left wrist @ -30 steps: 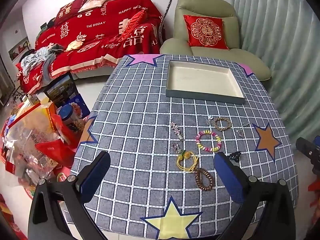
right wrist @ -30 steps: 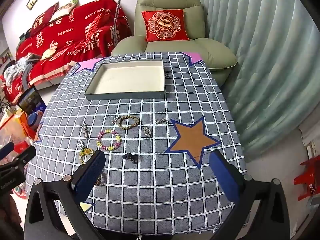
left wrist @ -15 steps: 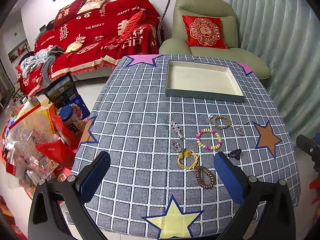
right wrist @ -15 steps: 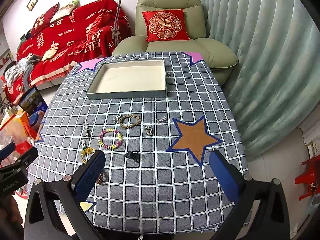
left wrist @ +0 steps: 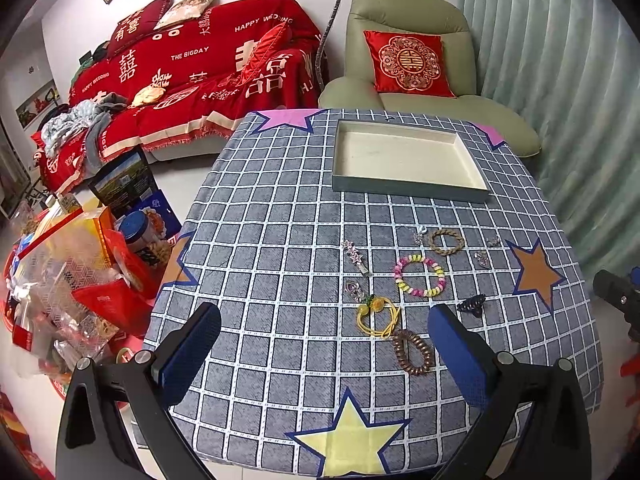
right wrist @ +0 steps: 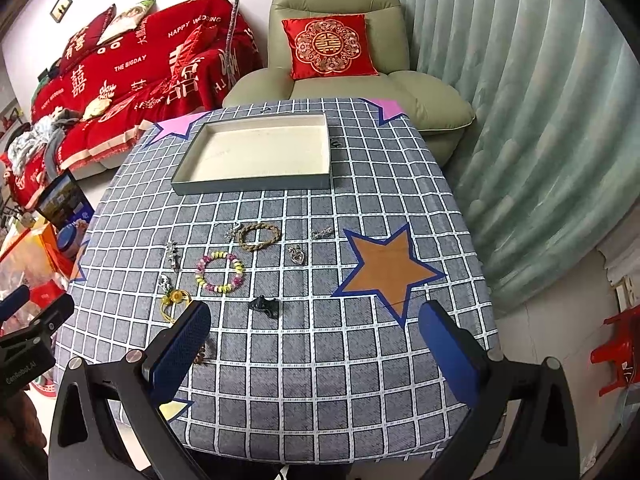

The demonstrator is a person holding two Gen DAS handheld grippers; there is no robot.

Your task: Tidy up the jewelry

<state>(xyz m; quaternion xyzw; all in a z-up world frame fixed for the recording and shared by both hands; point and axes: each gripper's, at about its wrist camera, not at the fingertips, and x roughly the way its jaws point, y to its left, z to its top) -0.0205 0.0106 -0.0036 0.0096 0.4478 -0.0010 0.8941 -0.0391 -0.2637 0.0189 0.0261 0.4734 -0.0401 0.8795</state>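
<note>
Left gripper (left wrist: 324, 348): jaws spread wide, nothing between them, held above the near edge of the table (left wrist: 260, 240). Right gripper (right wrist: 314, 350): jaws also spread, empty, above the near right part.

Just past the left jaws lie a brown coil hair tie (left wrist: 413, 352) and a yellow cord w/ charm (left wrist: 378, 314); a black claw clip (right wrist: 265, 305) sits just beyond the right gripper. Farther out: pastel bead bracelet (left wrist: 419, 275), braided bracelet (left wrist: 446, 241), star hair pin (left wrist: 355, 256), heart pendant (right wrist: 297, 256), small silver pieces nearby. The shallow tray (left wrist: 408, 190) is at the far side, nothing in it; no item sorted yet, I judge.

Risks: thin flat pieces may slip from the wide pads or snag the cloth. Yellow cord touches the coil tie, so one grab could drag both. A long carry to the tray could mean a drop off the table.
</note>
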